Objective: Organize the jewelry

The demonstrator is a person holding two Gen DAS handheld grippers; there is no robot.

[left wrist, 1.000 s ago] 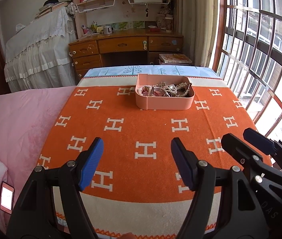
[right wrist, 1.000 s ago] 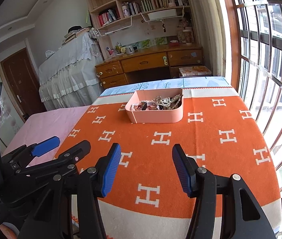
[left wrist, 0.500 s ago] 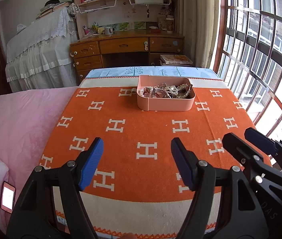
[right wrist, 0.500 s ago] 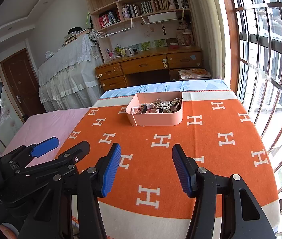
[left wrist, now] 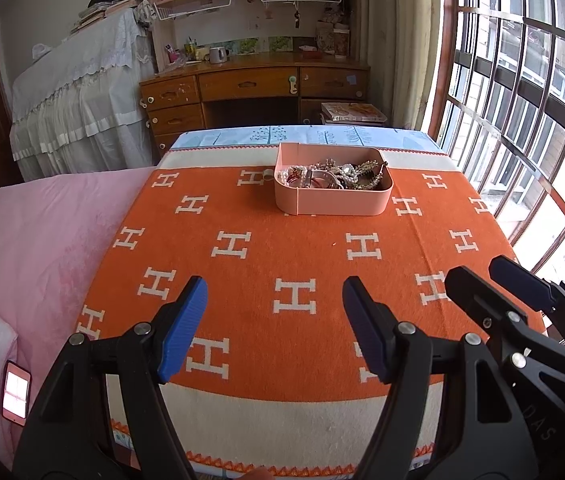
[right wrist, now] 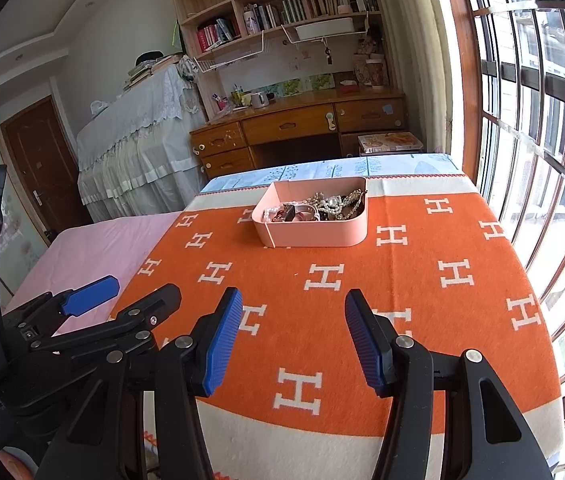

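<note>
Drawing slightly closer than a second before, both the left tongs (left wrist: pixel 274 328) and right tongs (right wrist: pixel 292 340) hung wide and empty, short of the pink tray (left wrist: pixel 332 202) heaped with tangled jewelry (left wrist: pixel 334 174).

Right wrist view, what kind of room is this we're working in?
Most likely a bedroom or study at home: a wooden desk with drawers under bookshelves full of books, and a pink box of jewelry on an orange blanket by a barred window.
</note>
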